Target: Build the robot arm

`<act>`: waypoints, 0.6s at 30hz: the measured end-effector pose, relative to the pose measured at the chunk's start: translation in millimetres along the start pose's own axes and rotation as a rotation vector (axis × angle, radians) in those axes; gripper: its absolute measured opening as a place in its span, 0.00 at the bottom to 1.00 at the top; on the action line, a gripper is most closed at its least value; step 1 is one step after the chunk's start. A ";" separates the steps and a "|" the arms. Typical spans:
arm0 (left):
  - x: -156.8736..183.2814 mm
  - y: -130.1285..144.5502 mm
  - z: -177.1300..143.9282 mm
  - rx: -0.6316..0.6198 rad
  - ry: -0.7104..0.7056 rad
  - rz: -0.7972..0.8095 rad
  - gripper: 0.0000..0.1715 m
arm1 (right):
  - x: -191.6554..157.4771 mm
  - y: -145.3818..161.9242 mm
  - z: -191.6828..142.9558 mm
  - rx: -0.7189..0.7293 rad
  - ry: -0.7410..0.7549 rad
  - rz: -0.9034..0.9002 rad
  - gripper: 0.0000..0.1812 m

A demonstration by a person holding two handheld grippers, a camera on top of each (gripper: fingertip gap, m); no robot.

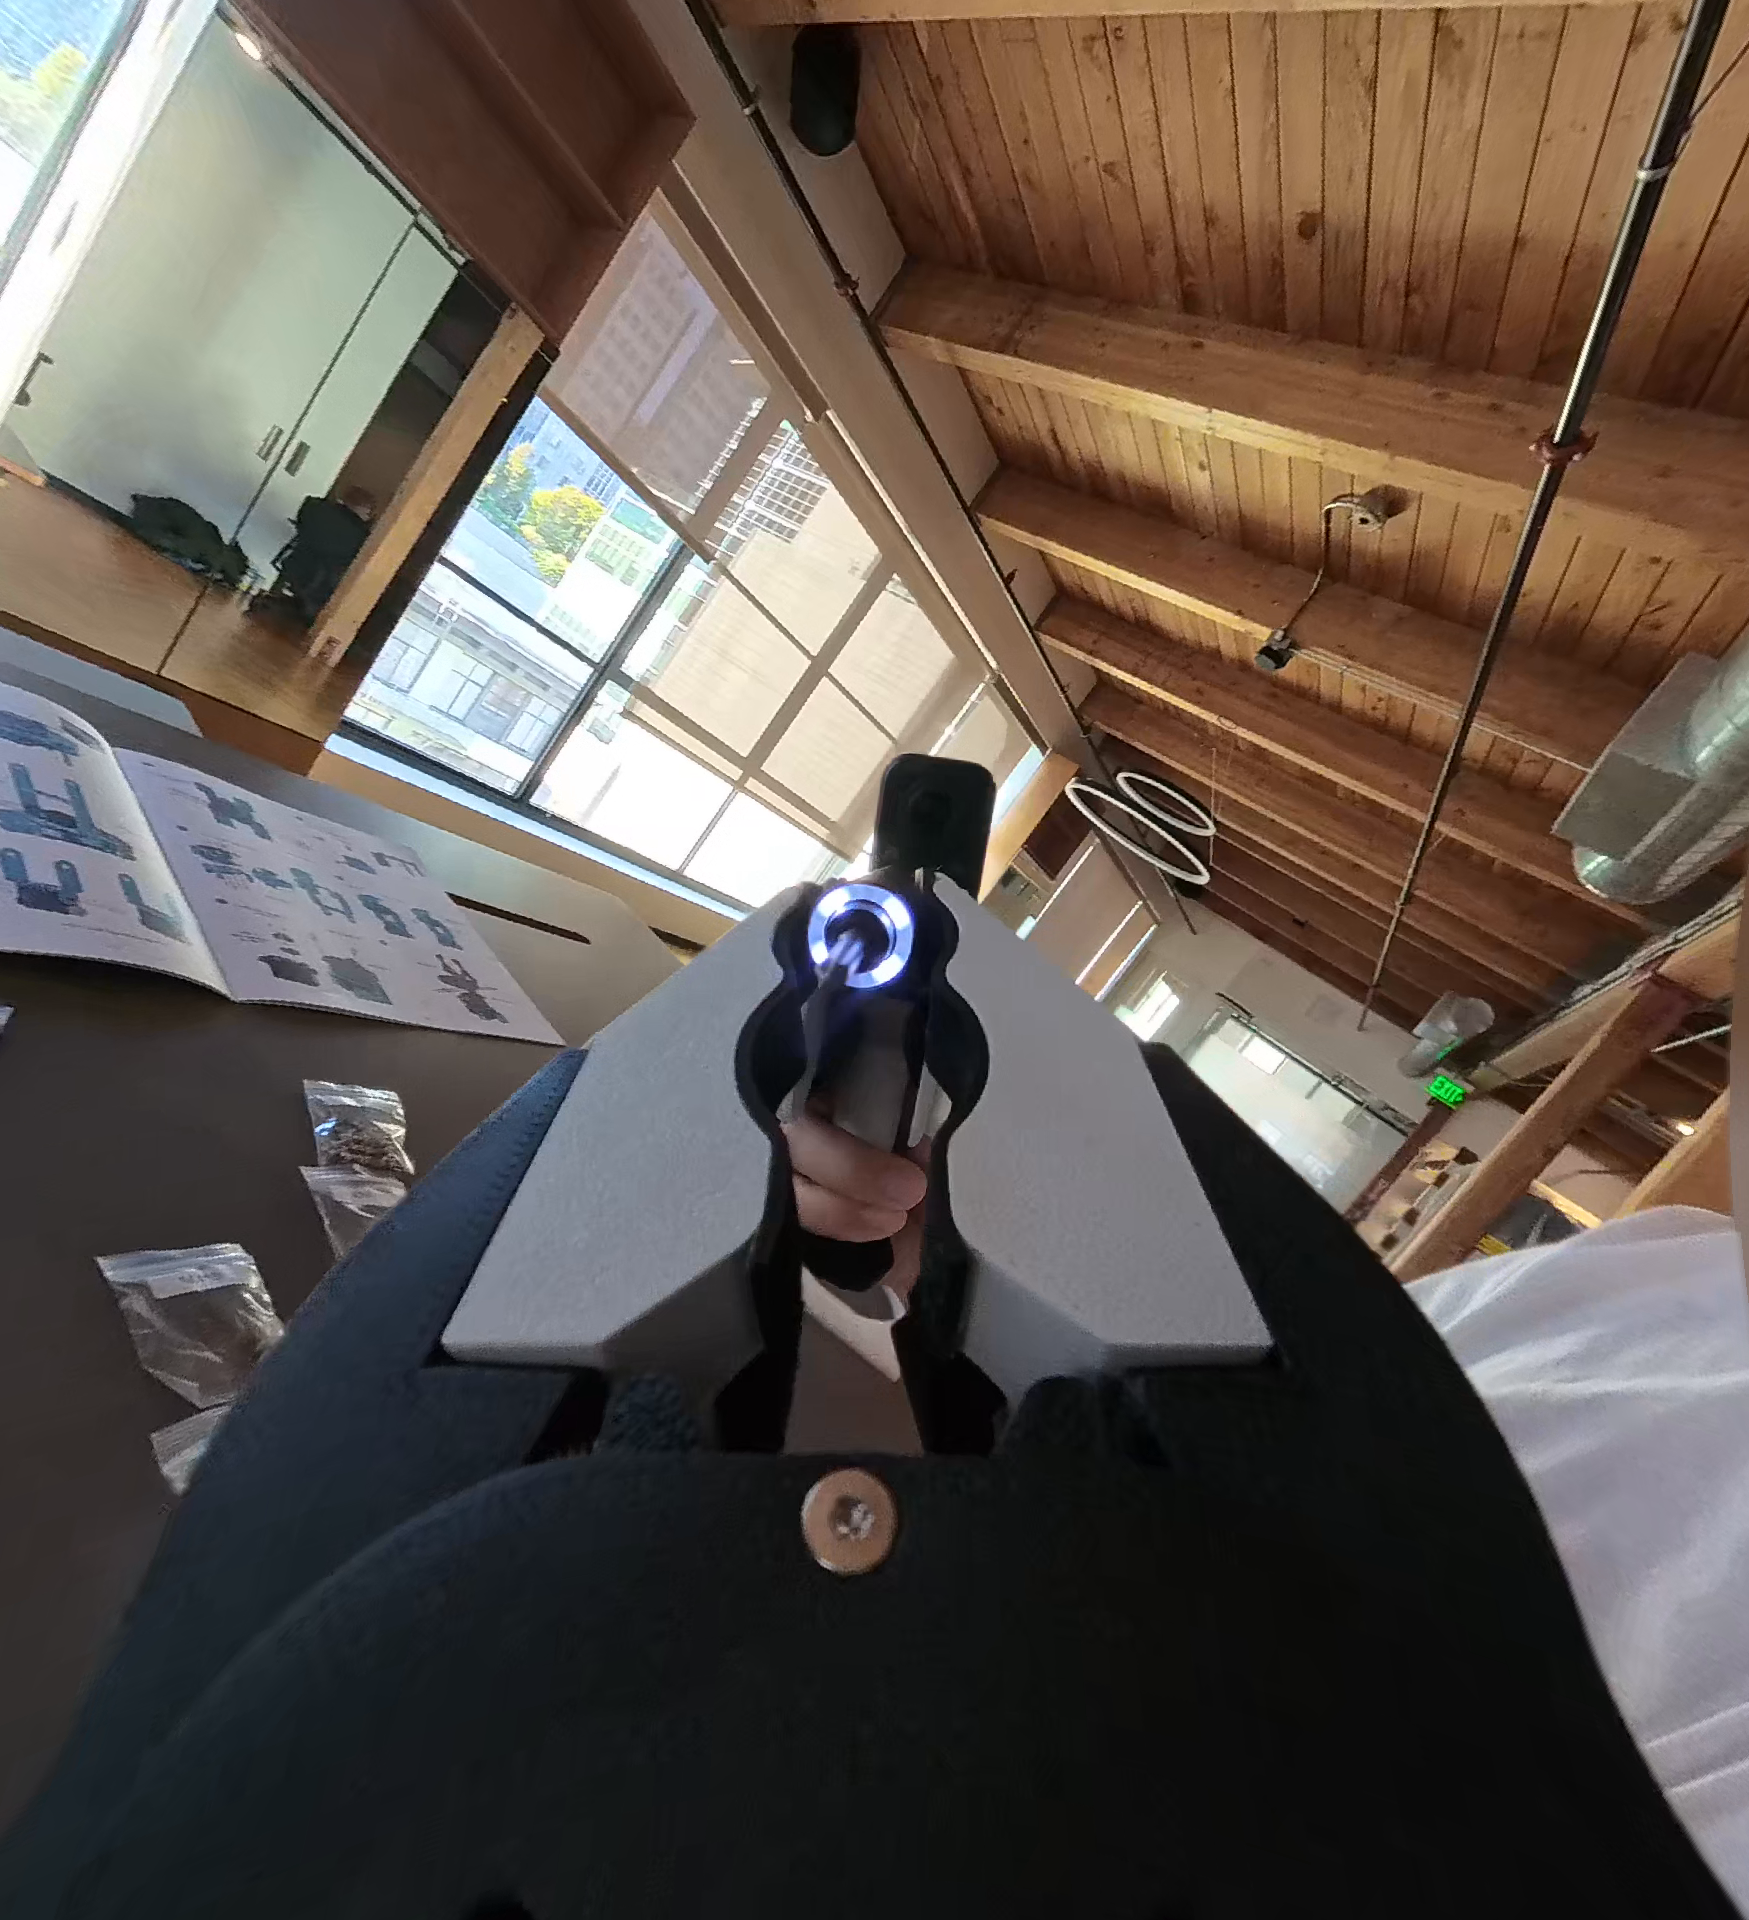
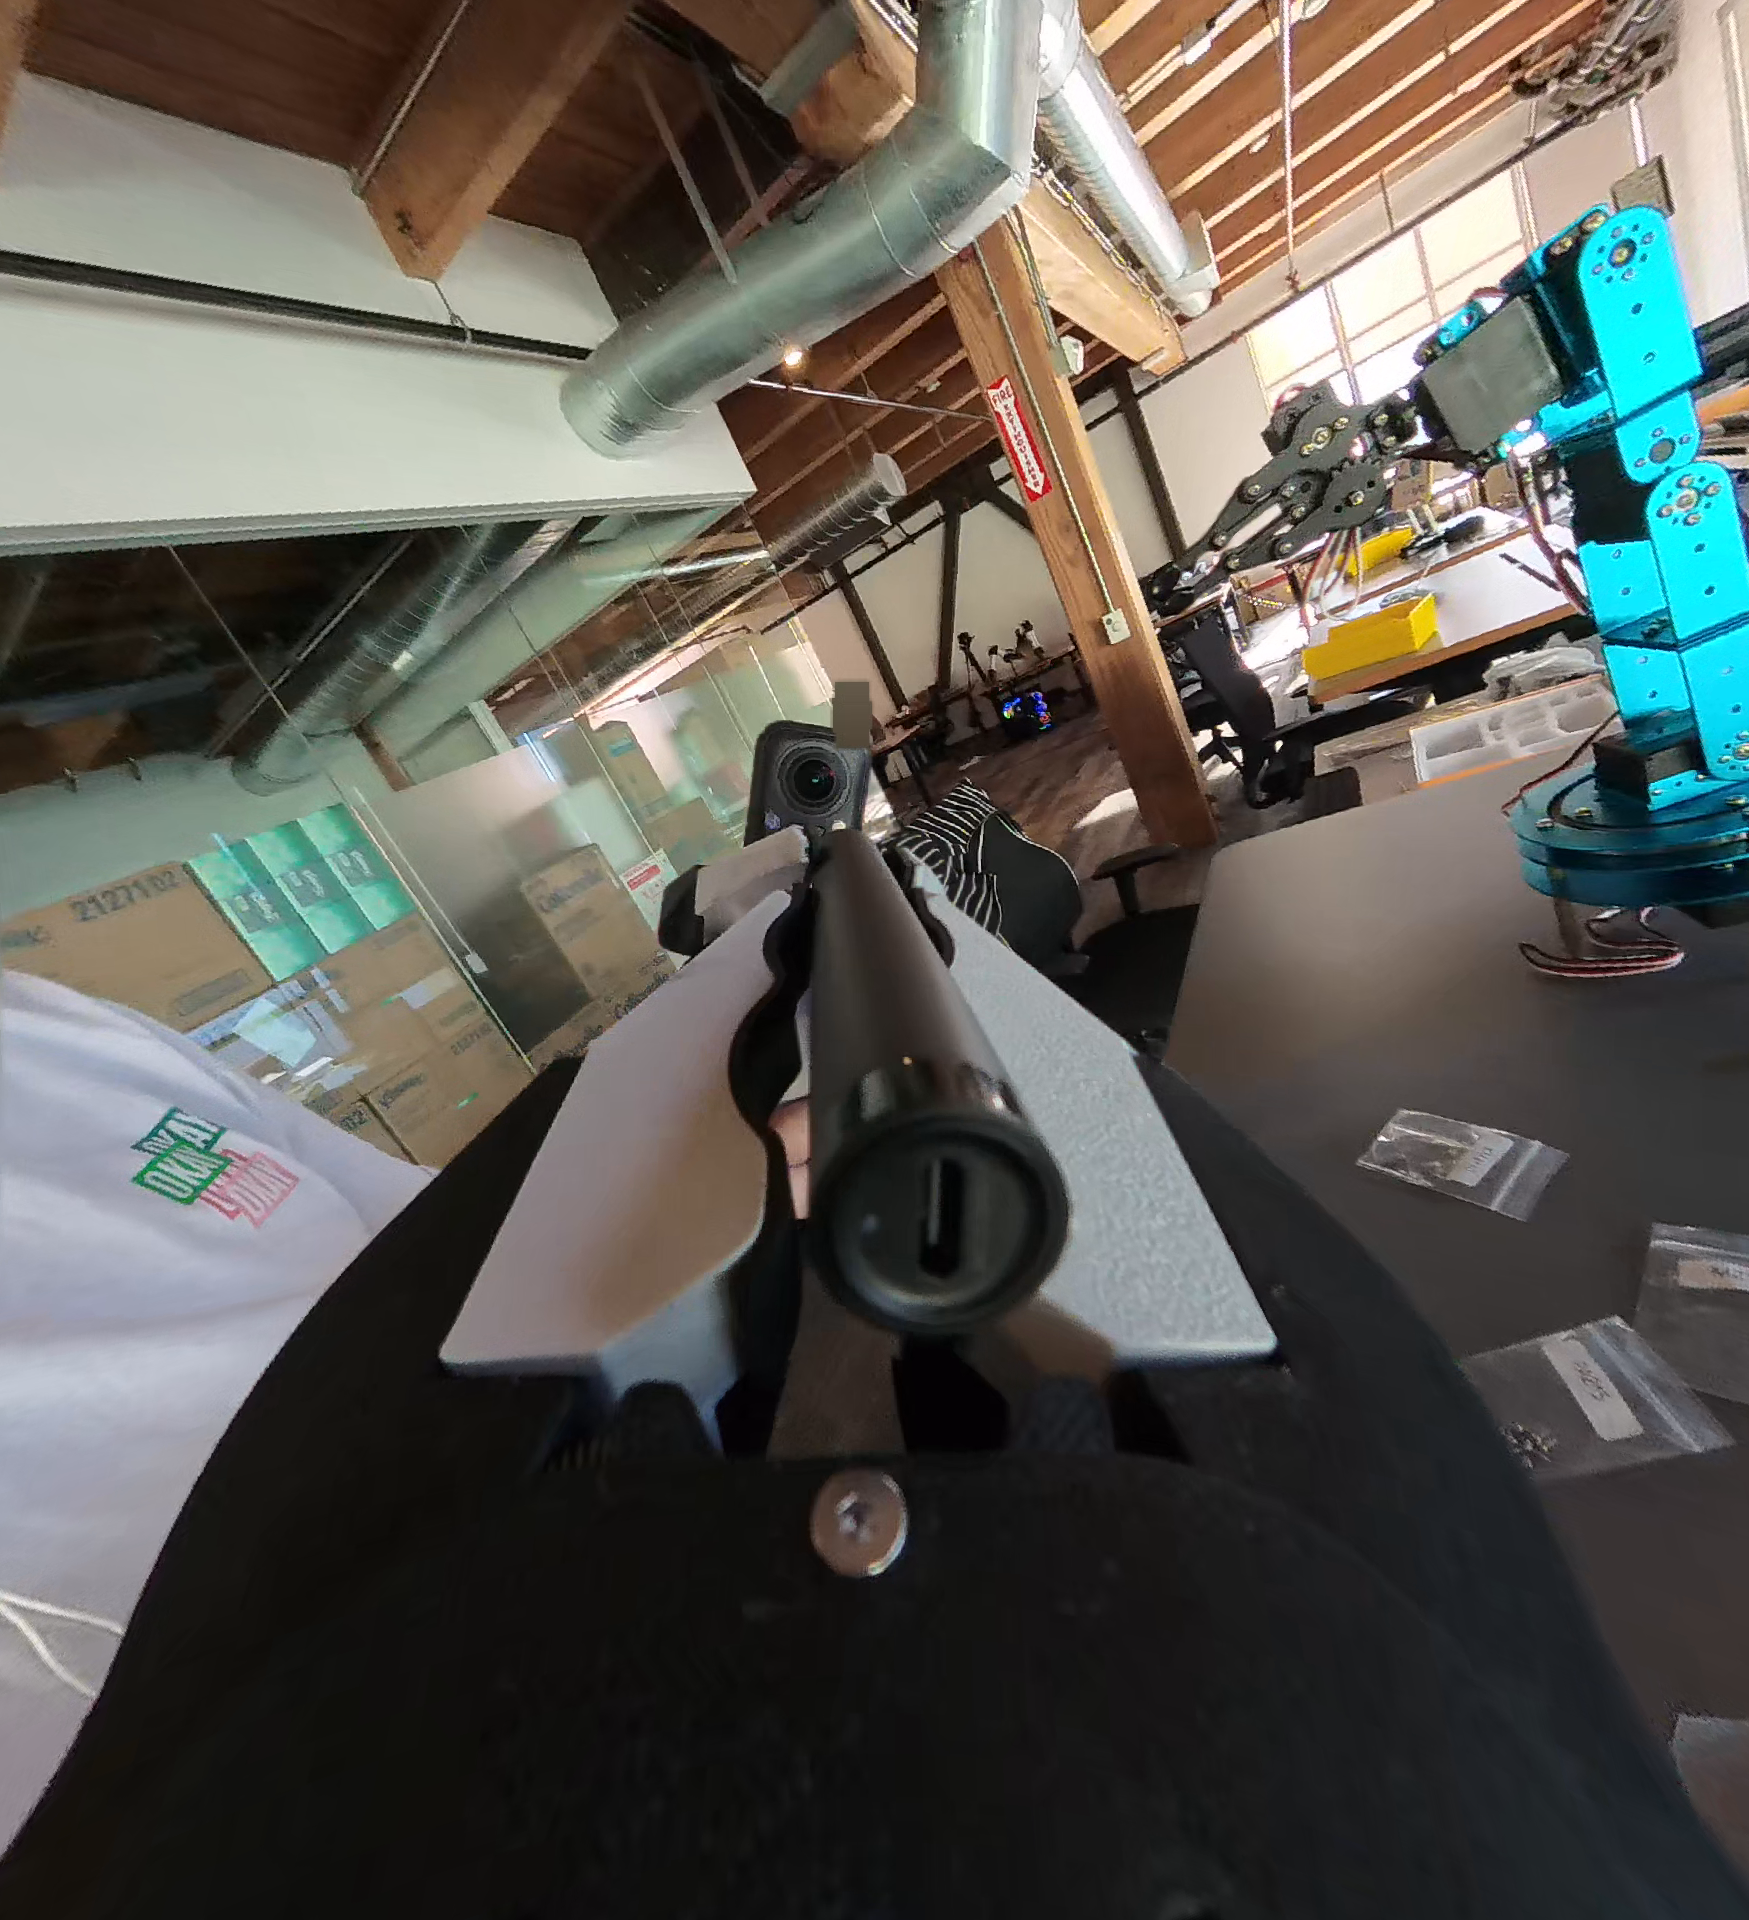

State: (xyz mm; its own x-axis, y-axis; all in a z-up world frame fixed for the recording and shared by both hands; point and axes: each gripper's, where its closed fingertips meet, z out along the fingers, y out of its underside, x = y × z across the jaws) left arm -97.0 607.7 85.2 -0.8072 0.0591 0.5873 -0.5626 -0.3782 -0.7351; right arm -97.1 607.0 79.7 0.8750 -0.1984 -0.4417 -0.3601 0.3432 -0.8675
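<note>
A black pen-shaped tool (image 2: 937, 1216) lies between both grippers, which face each other. In the right wrist view its rear end with a slot port is close to the camera, and my right gripper (image 2: 859, 920) is shut on its barrel. In the left wrist view its other end shows as a lit blue-white ring (image 1: 891, 940) with a thin bit pointing at the camera. My left gripper (image 1: 865, 925) is shut around that end. Each view shows the other gripper's camera just beyond the tool, in the left wrist view (image 1: 927, 821) and in the right wrist view (image 2: 810, 779). A finger (image 1: 854, 1195) shows between the left fingers.
A dark table (image 1: 70, 1195) holds an open booklet (image 1: 174, 862) and several small zip bags (image 1: 189, 1314). More bags (image 2: 1462, 1158) lie on the table to the right, below a blue robot arm (image 2: 1670, 582). The person's white shirt (image 2: 122, 1195) is close by. The grippers are tip to tip, or close to it.
</note>
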 end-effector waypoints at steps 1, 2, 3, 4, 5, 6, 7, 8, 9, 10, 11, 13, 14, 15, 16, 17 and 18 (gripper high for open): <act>-0.3 -1.2 -0.4 0.004 -0.004 0.000 0.09 | 0.1 -0.5 1.3 0.001 -0.001 -0.014 0.08; -0.2 -2.7 -1.2 0.011 -0.006 0.000 0.09 | -0.1 -1.3 3.1 0.001 -0.005 -0.026 0.08; 0.1 -4.2 -2.1 0.016 -0.008 0.002 0.09 | -0.7 -1.9 5.0 0.000 -0.019 -0.025 0.08; 0.2 -5.5 -3.5 0.018 -0.010 0.006 0.09 | -0.8 -2.0 7.0 -0.005 -0.035 -0.015 0.08; 0.2 -6.5 -5.0 0.016 -0.012 0.011 0.09 | -1.2 -1.8 9.2 -0.008 -0.052 -0.010 0.08; 0.4 -7.2 -6.5 0.011 -0.011 0.011 0.09 | -1.9 -2.1 11.0 -0.004 -0.067 -0.021 0.08; 0.3 -8.0 -8.2 0.004 -0.011 0.008 0.09 | -2.1 -2.1 13.1 0.003 -0.073 -0.035 0.09; -0.6 -9.6 -10.2 0.002 -0.015 0.007 0.09 | -1.4 -0.9 15.7 0.001 -0.073 -0.037 0.08; -1.8 -11.2 -12.3 0.001 -0.019 0.010 0.10 | -0.7 -0.1 18.5 -0.003 -0.077 -0.032 0.09; -2.8 -12.9 -14.3 -0.001 -0.021 0.015 0.10 | -0.4 0.0 21.2 -0.002 -0.084 -0.034 0.09; -3.7 -14.9 -16.3 -0.002 -0.023 0.020 0.10 | 0.2 0.2 24.2 -0.002 -0.089 -0.039 0.09; -5.8 -20.4 -20.9 0.000 -0.026 0.033 0.10 | 1.2 0.1 30.9 -0.004 -0.101 -0.050 0.08; -8.1 -24.6 -24.4 0.007 -0.032 0.036 0.12 | 2.8 -0.2 34.3 -0.009 -0.098 -0.060 0.09; -11.0 -30.3 -29.5 0.018 -0.037 0.035 0.19 | 5.6 -0.9 38.0 -0.013 -0.089 -0.072 0.08; -15.2 -36.9 -36.9 0.028 -0.046 0.032 0.24 | 9.0 -2.3 41.8 -0.015 -0.078 -0.087 0.09; -20.5 -43.8 -46.5 0.037 -0.056 0.030 0.27 | 12.5 -4.2 45.8 -0.017 -0.070 -0.104 0.08; -26.5 -50.6 -58.1 0.046 -0.067 0.030 0.28 | 16.2 -6.3 50.1 -0.018 -0.062 -0.120 0.08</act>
State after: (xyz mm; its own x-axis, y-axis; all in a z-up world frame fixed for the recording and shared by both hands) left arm -57.5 678.9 87.1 -0.8089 -0.0145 0.5878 -0.5284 -0.4206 -0.7375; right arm -64.5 647.5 89.5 0.9302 -0.1801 -0.3200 -0.2569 0.3034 -0.9176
